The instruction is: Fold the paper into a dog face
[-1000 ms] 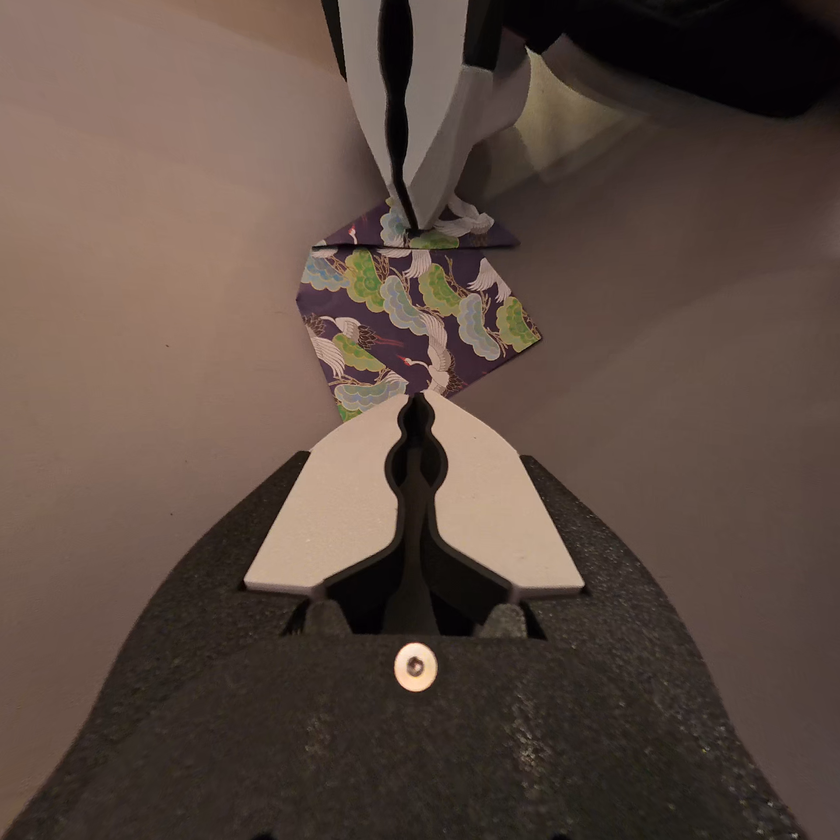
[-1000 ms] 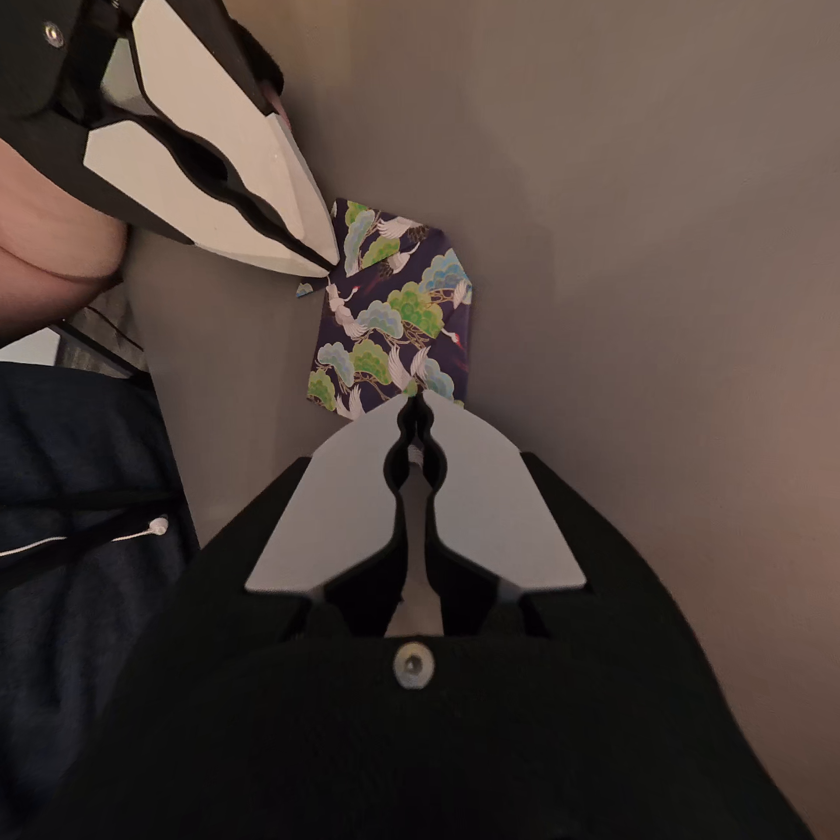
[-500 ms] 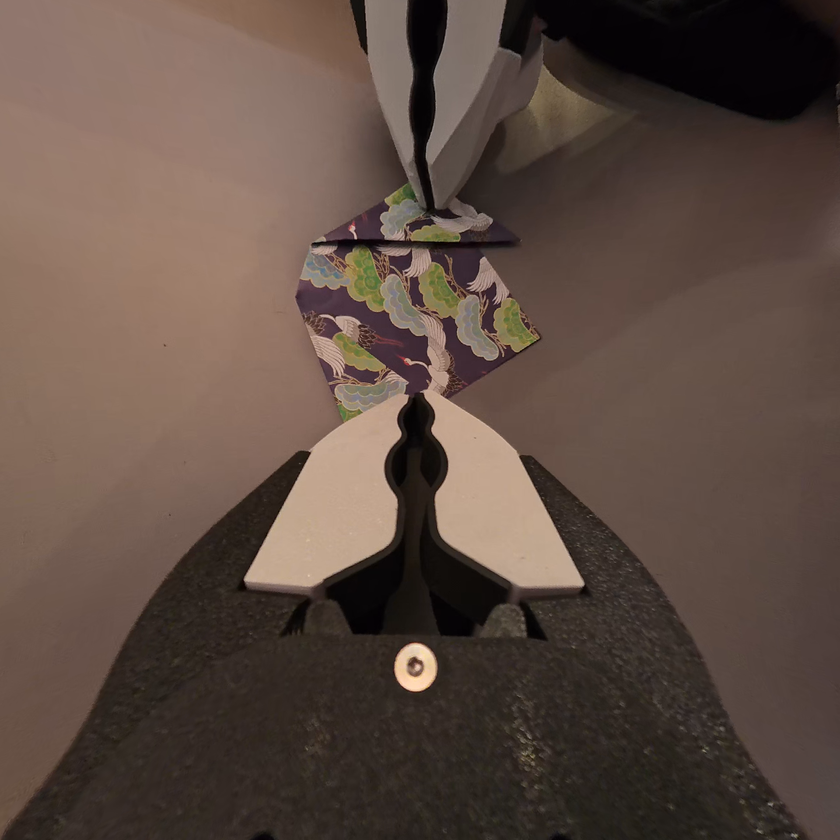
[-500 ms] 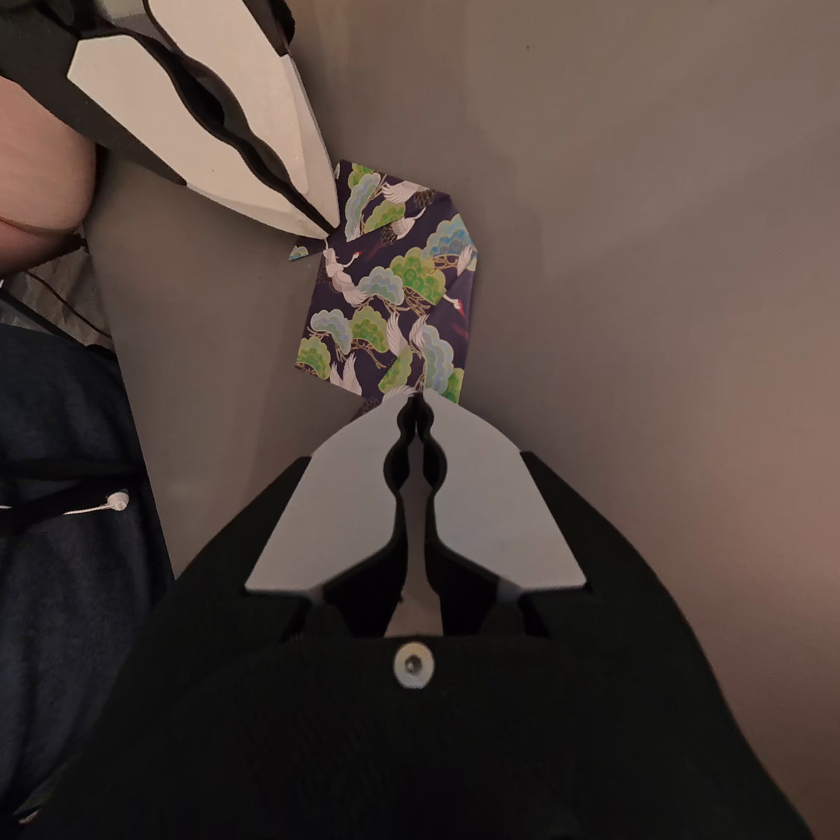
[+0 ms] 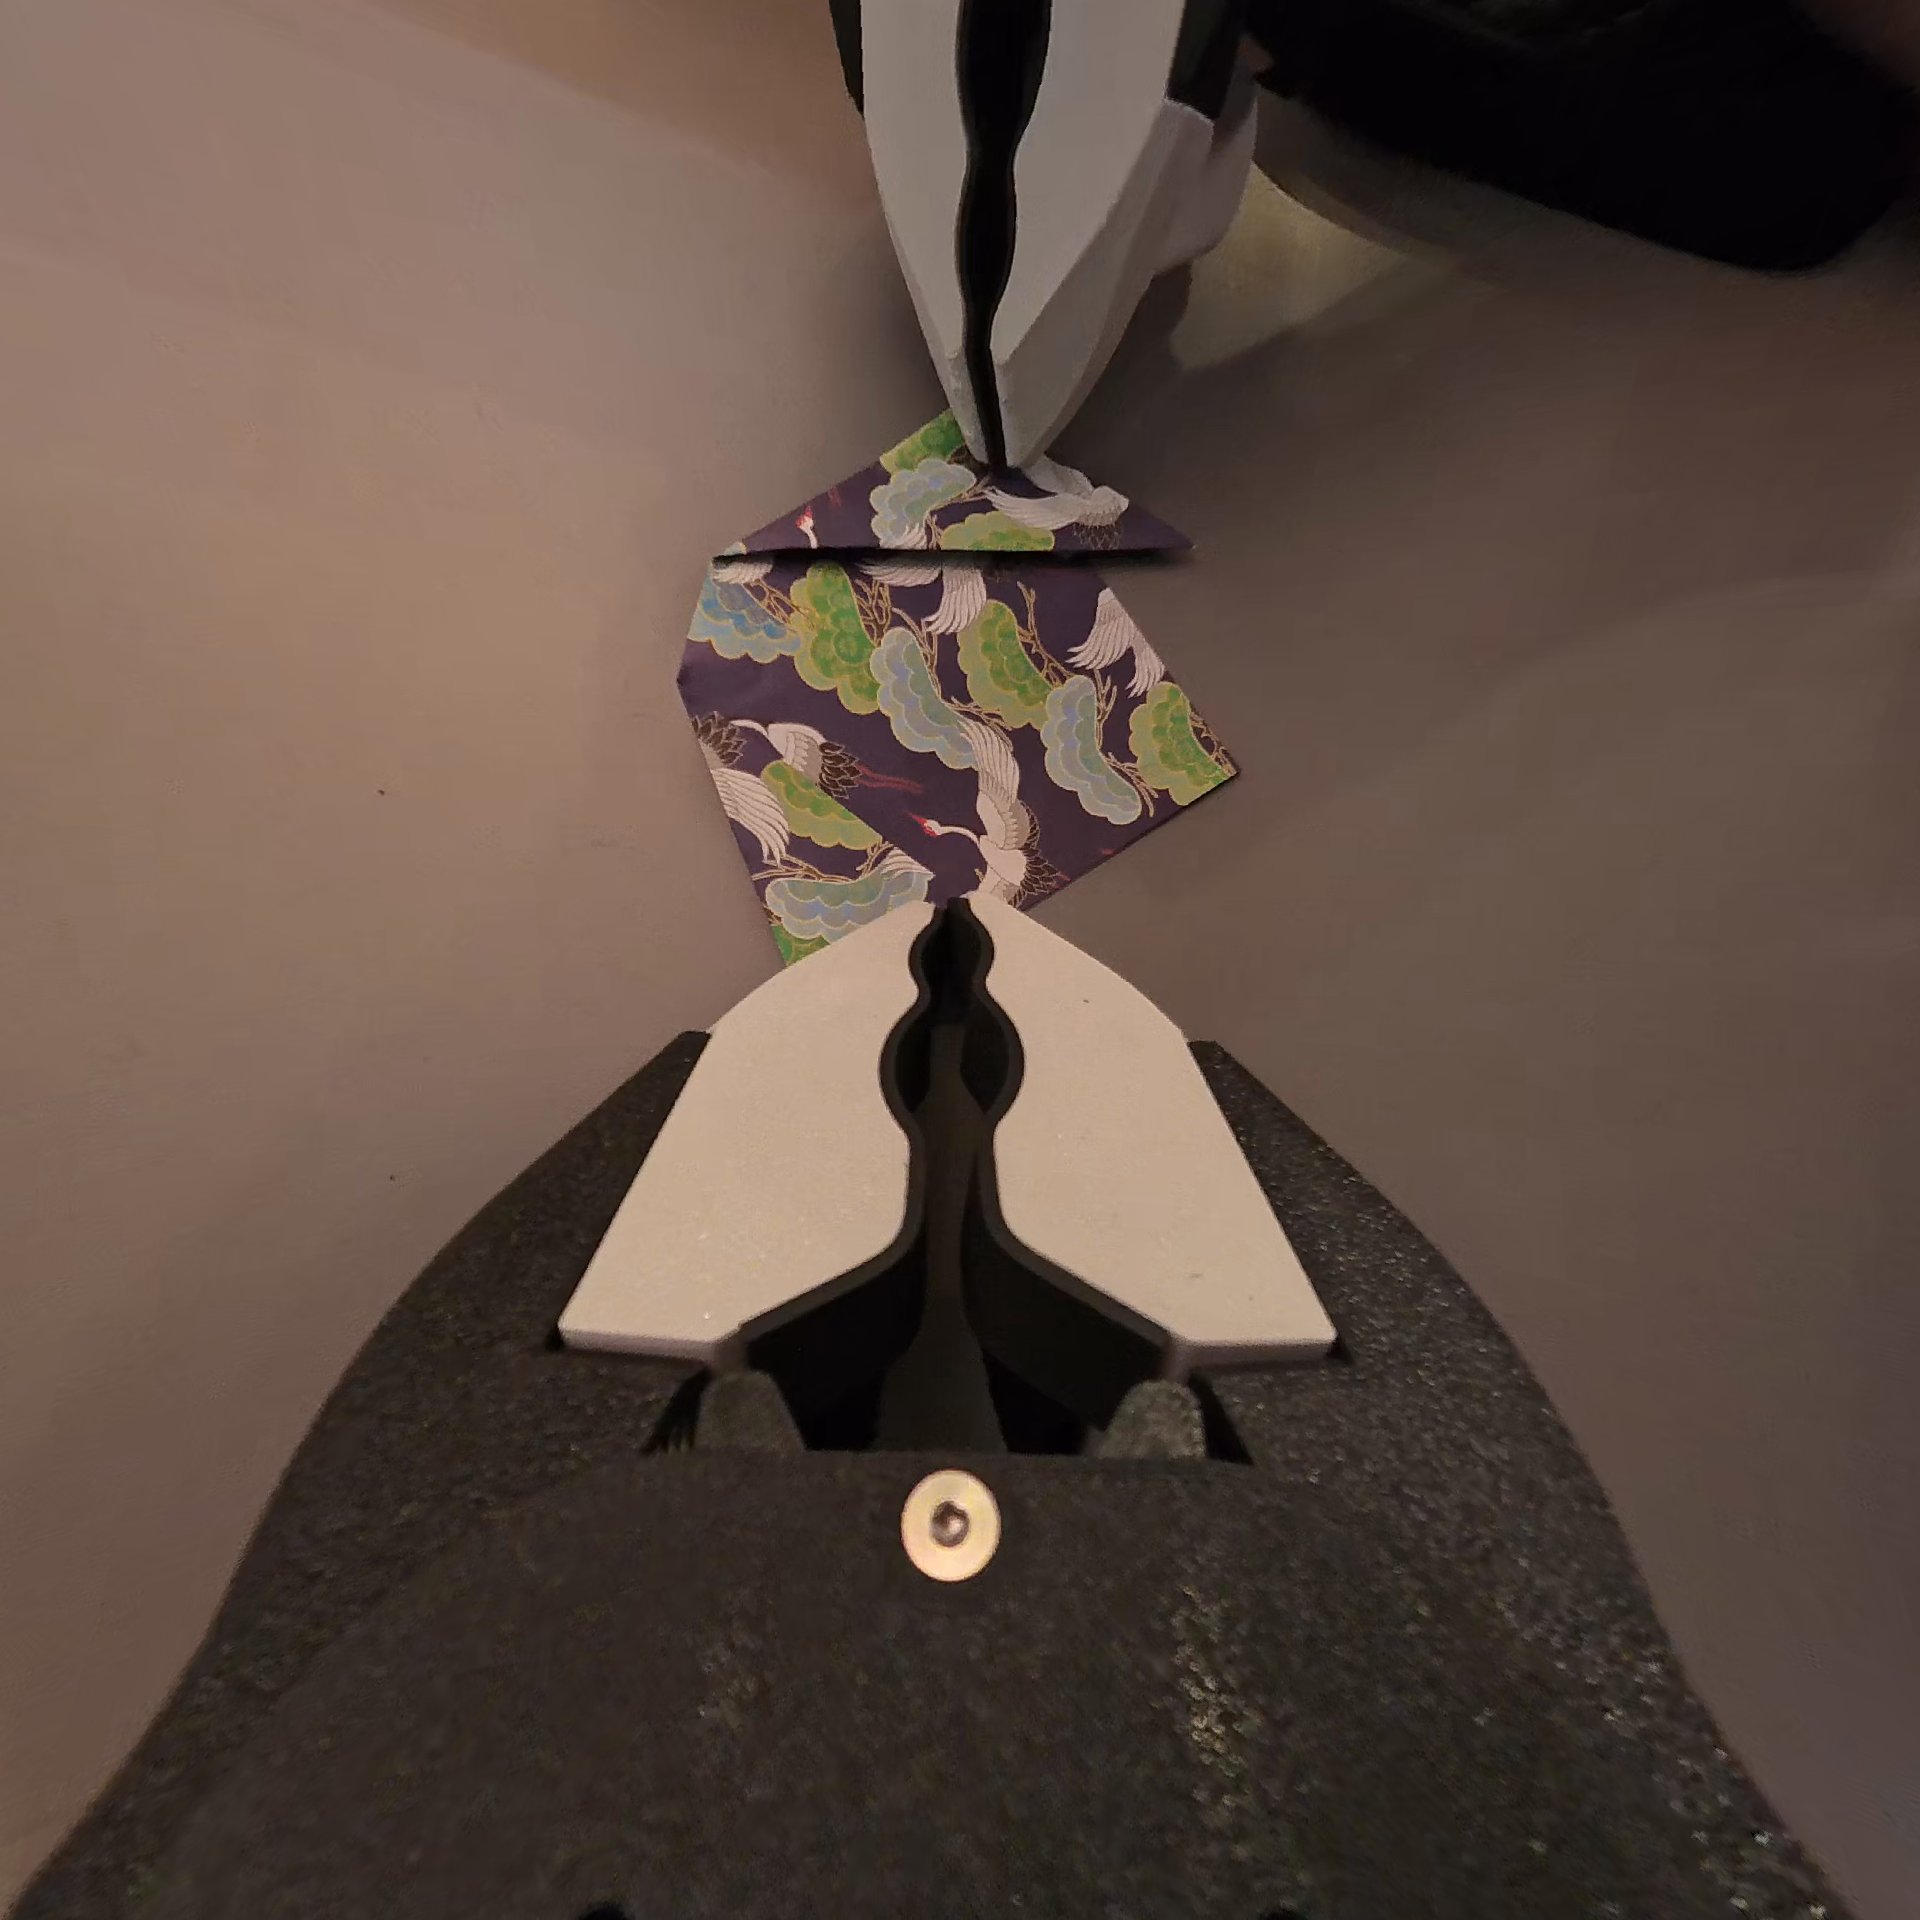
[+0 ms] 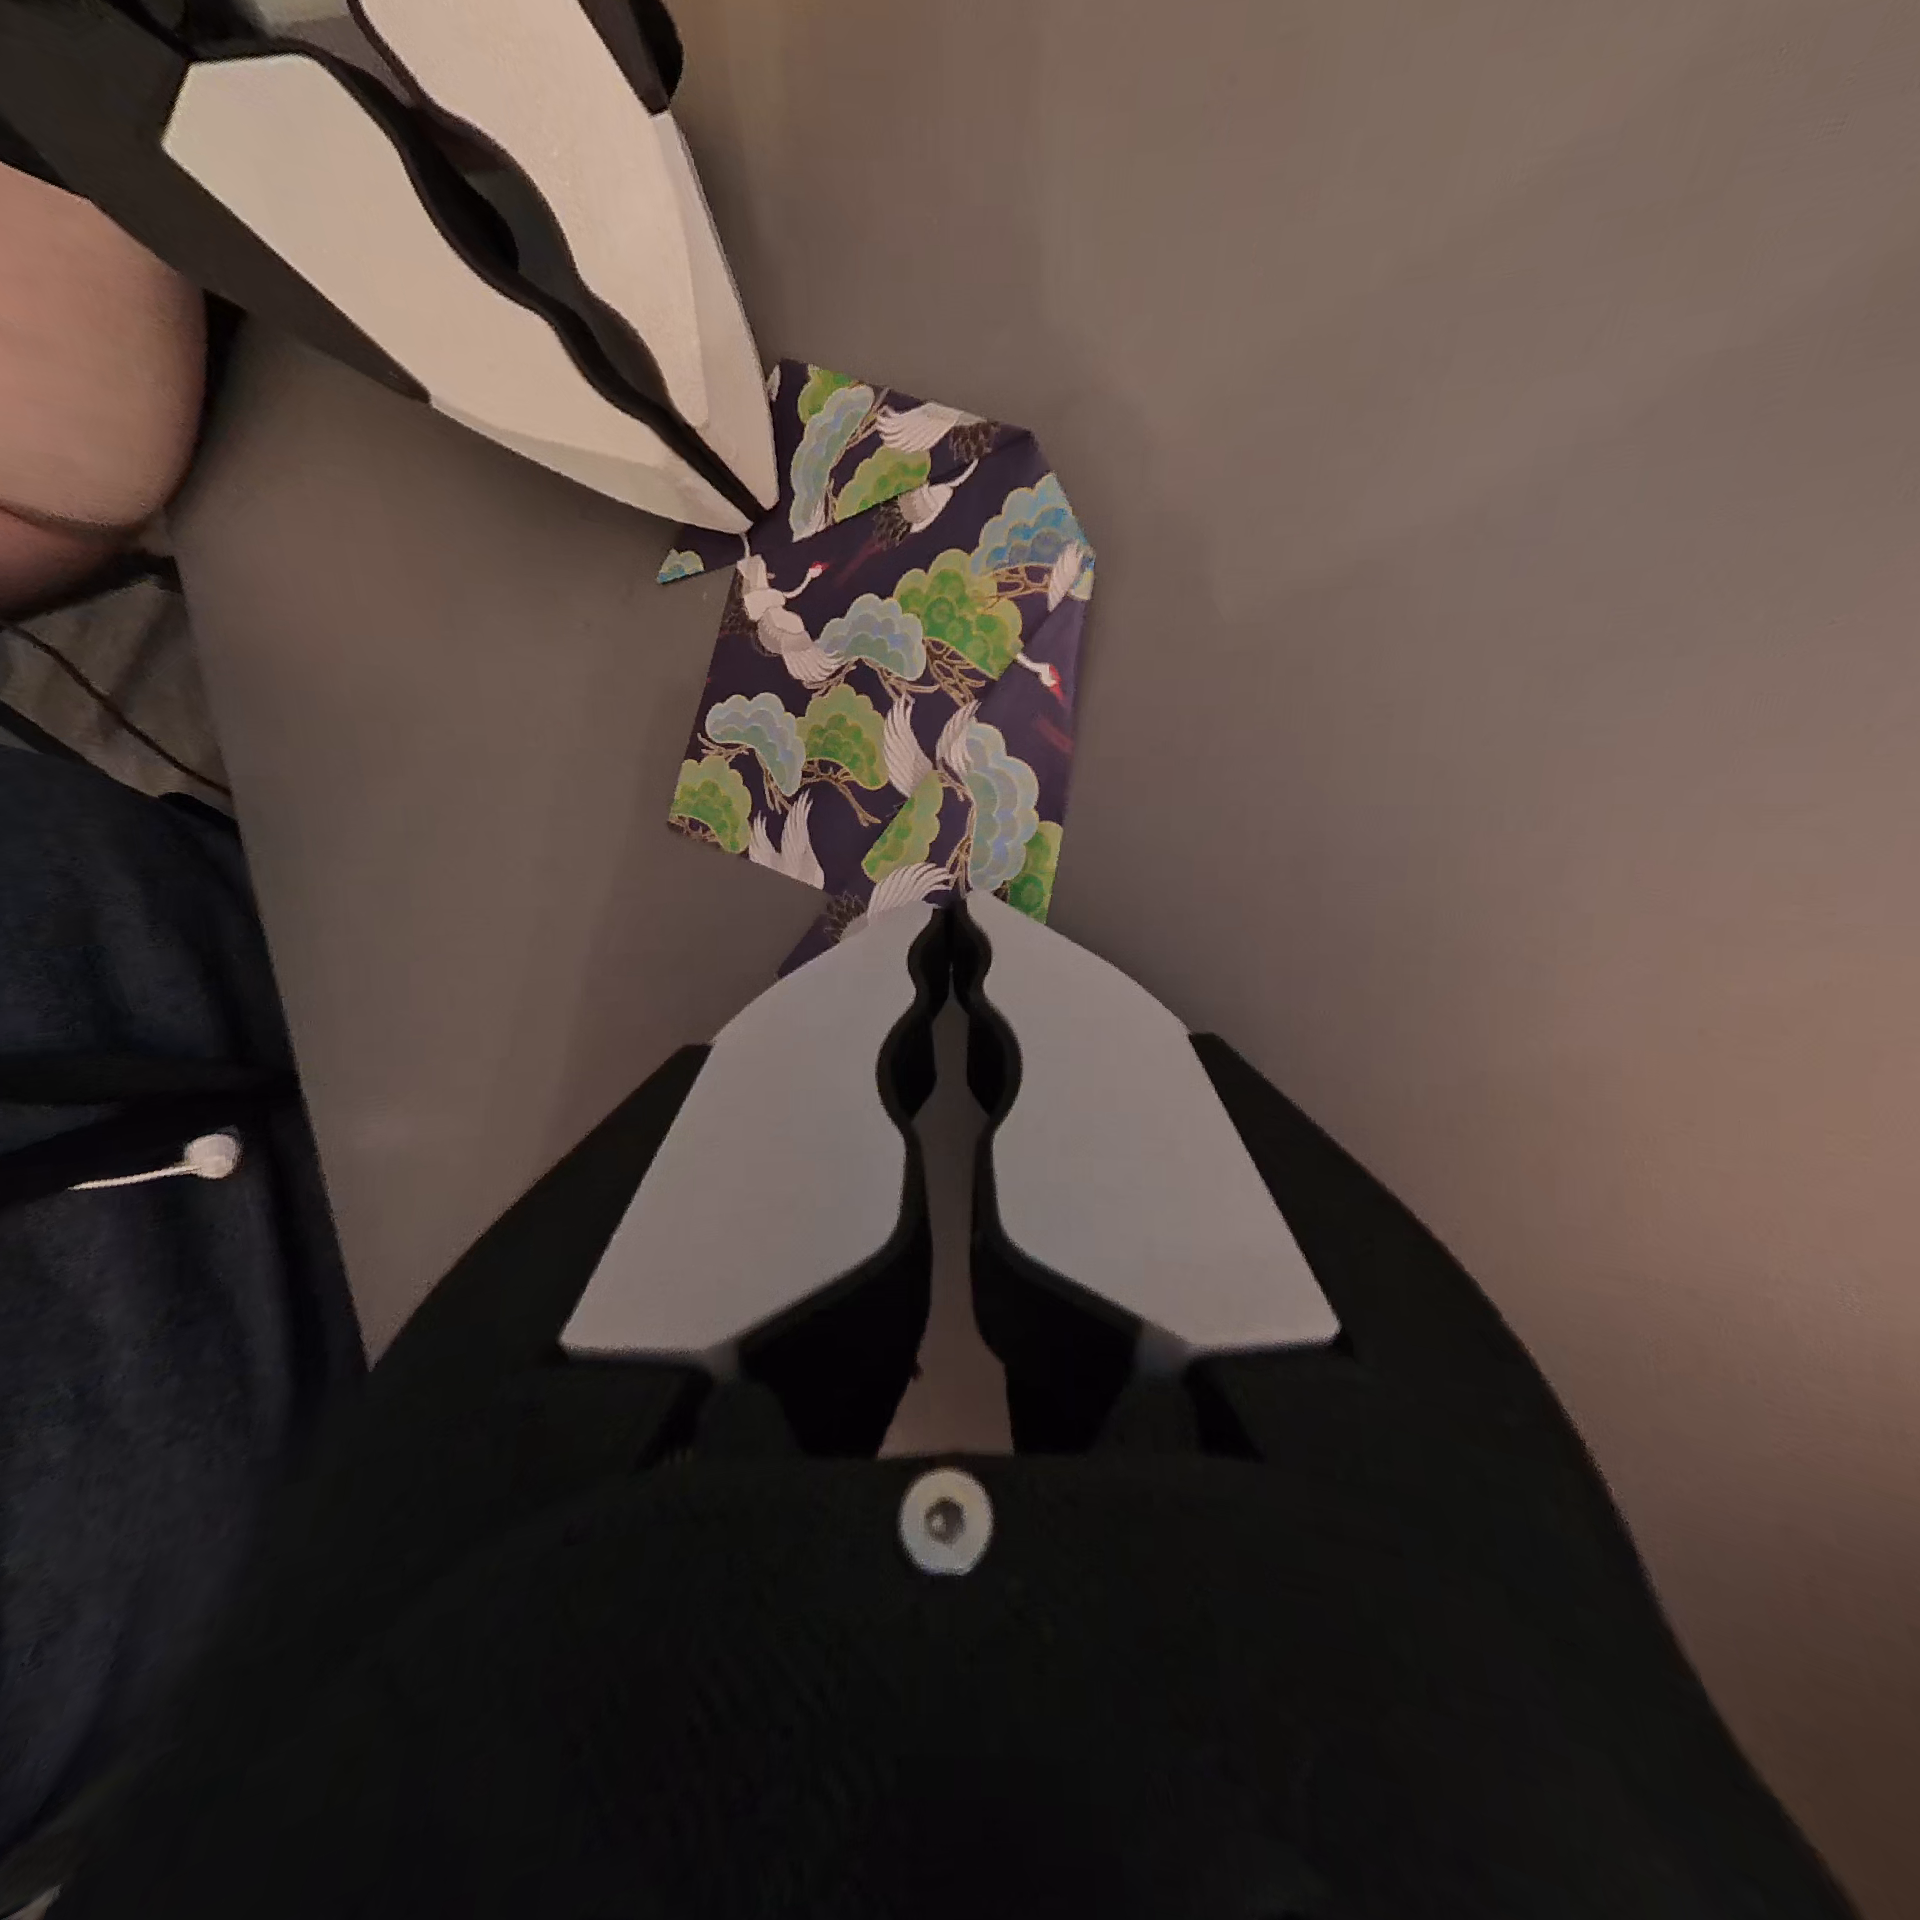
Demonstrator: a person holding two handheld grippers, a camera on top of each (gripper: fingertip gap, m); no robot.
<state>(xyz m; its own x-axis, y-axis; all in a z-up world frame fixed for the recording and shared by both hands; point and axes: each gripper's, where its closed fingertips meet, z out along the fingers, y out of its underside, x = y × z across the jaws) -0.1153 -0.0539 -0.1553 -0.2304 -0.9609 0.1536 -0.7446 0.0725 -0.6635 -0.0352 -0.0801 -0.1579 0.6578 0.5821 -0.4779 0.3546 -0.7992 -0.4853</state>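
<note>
Well, paper (image 5: 935, 727) edges under both grippers.

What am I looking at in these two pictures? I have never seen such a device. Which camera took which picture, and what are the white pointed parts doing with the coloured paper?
There is no robot here: a person holds one hand-held gripper in each hand, and a camera on each looks forward along its two white fingers.

In the left wrist view, the left hand-held gripper fills the bottom, with jaws shut, its tips at the near corner of the paper. The right hand-held gripper comes down from the top, onto the far folded flap.

The right wrist view shows the same scene from the other side: its own gripper is at the bottom, the left one at upper left.

The paper is dark purple with cranes and green trees, already partly folded, lying on a plain grey table. Both grippers are closed at its edges; whether they pinch or only press it, I cannot tell.
</note>
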